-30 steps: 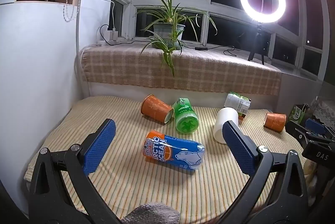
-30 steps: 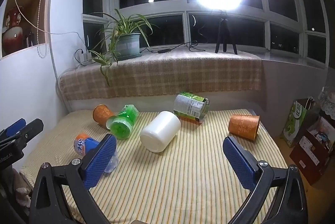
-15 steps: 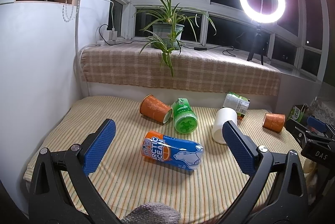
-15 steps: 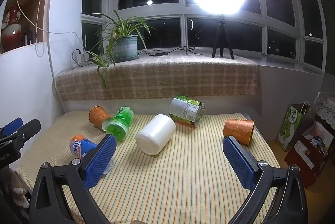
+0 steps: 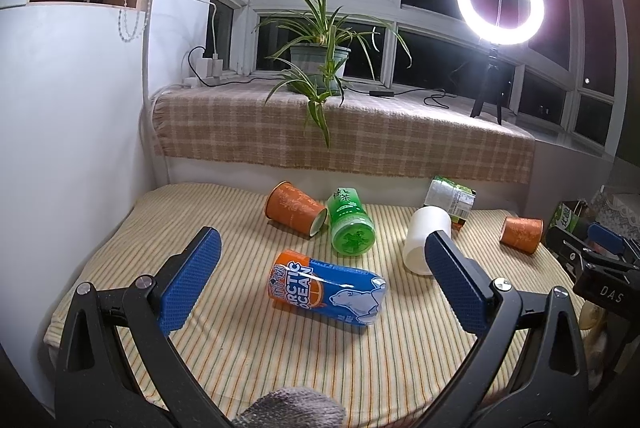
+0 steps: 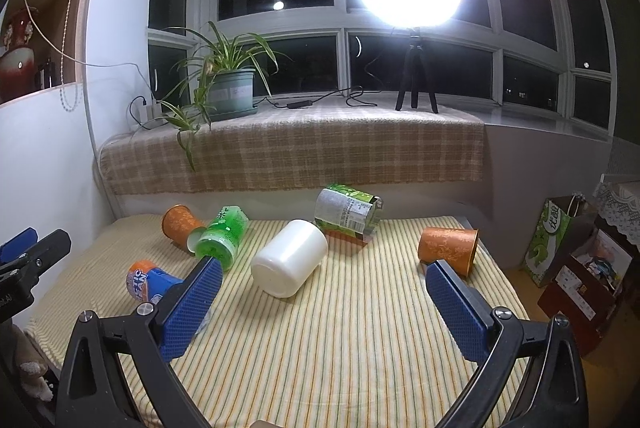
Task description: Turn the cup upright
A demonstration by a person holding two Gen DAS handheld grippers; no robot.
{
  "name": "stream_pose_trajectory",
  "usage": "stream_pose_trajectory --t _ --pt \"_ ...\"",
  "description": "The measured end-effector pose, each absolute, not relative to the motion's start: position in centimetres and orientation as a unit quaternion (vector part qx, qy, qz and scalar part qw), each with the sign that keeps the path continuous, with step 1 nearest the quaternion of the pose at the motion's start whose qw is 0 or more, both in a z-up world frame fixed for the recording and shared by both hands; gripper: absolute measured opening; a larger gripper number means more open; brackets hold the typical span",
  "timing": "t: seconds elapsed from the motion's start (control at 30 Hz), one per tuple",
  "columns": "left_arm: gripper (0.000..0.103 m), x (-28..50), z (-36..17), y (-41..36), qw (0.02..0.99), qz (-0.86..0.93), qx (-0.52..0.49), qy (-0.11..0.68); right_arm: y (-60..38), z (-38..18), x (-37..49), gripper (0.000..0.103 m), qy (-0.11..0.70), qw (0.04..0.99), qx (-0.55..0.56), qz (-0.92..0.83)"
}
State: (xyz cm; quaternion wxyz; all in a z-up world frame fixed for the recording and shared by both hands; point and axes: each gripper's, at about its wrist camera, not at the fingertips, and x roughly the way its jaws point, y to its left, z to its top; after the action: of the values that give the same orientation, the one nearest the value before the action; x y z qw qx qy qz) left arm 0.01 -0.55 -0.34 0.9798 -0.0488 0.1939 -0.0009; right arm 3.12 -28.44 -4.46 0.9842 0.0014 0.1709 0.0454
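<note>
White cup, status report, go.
Left claw open, empty. Right claw open, empty. White cup on its side on striped cloth, untouched. Green bottle beside it, no contact visible.

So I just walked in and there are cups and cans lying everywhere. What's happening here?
A person holds a two-finger gripper in each hand above a striped mat. The left gripper and right gripper are both open and hold nothing. Every container lies on its side: two orange paper cups, a white cup, a green bottle, an Arctic Ocean can and a green-labelled can. Nothing has been stood upright yet.
</note>
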Motion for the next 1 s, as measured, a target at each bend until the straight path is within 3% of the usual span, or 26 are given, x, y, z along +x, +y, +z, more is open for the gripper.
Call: stream_pose_trajectory --t 1.0 --pt "0.103 0.07 -0.51 -0.3 0.979 0.001 -0.053 0.196 -28.41 -4.29 3.12 0.103 0.172 0.984 -0.001 0.044"
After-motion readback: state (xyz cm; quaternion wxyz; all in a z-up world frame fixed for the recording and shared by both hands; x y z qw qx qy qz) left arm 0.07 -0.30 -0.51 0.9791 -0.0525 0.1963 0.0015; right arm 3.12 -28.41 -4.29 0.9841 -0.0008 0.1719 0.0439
